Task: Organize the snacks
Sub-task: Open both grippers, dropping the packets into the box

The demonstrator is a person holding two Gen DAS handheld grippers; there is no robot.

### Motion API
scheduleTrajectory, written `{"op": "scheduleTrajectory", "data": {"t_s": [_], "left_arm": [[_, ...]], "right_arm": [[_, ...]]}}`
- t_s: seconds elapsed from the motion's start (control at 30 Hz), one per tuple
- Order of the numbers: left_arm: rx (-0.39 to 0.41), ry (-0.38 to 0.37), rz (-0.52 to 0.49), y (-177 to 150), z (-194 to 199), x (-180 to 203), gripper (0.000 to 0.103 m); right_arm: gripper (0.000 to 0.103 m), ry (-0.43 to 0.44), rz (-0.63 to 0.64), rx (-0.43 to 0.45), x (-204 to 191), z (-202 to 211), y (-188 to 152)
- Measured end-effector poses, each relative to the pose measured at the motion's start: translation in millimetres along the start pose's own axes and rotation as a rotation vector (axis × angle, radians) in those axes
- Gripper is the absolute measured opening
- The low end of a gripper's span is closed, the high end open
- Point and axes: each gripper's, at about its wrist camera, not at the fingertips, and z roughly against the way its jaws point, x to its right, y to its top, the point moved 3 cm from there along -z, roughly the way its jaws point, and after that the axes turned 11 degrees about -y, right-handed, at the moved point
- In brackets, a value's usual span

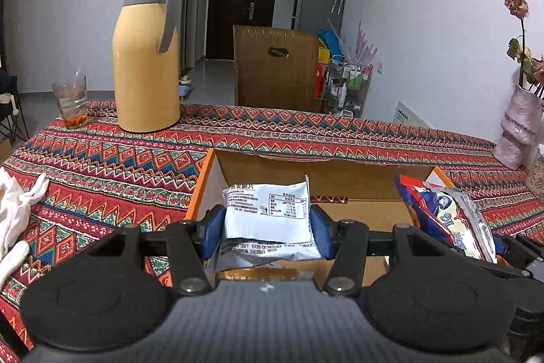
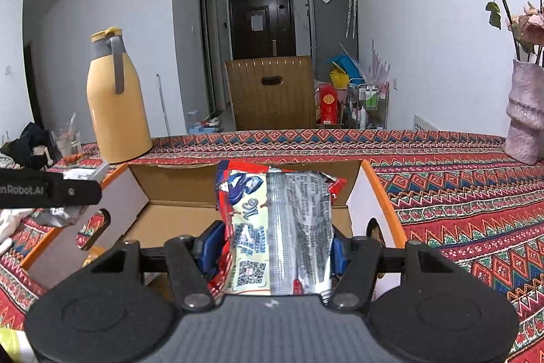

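Observation:
An open cardboard box [image 1: 326, 166] [image 2: 176, 189] with orange edges sits on the patterned tablecloth. My left gripper [image 1: 267, 232] is shut on a white snack packet [image 1: 268, 213] with printed text, held over the left part of the box. My right gripper [image 2: 277, 249] is shut on a red, blue and silver snack bag [image 2: 278, 227], held over the right part of the box. That same bag [image 1: 448, 213] shows at the right edge of the left wrist view. The left gripper's black body [image 2: 47, 189] shows at the left of the right wrist view.
A tall yellow thermos jug [image 1: 146, 56] [image 2: 115, 97] and a glass [image 1: 70, 101] stand at the table's far left. A pink vase with dried flowers [image 2: 525, 111] [image 1: 518, 131] stands at the far right. White gloves [image 1: 17, 206] lie at the left. A wooden chair [image 1: 277, 70] stands behind the table.

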Motion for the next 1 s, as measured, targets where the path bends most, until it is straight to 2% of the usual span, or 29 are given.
{"op": "scheduleTrajectory", "data": {"t_s": [0.17, 0.27, 0.33, 0.37, 0.4, 0.5, 1.0], "left_arm": [[-0.007, -0.003, 0.003, -4, -2, 0, 0.061], [0.010, -0.001, 0.003, -5, 1, 1, 0.074], [0.028, 0.000, 0.004, -4, 5, 1, 0.085], [0.040, 0.004, 0.005, -4, 7, 1, 0.093], [0.052, 0.014, 0.009, -3, 9, 1, 0.103], [0.071, 0.041, 0.015, -1, 11, -2, 0.103], [0.049, 0.022, 0.055, -2, 13, -8, 0.103]], "right_arm": [[0.064, -0.007, 0.006, 0.002, -1, 2, -3], [0.067, -0.017, 0.001, 0.009, 0, 5, -5], [0.081, -0.017, -0.006, 0.015, 2, 8, -4], [0.092, -0.018, -0.011, 0.020, 3, 9, -4], [0.097, -0.020, -0.016, 0.025, 4, 10, -4], [0.103, -0.026, -0.034, 0.031, 8, 12, -3], [0.103, -0.036, -0.059, 0.046, 11, 16, 0]]}}
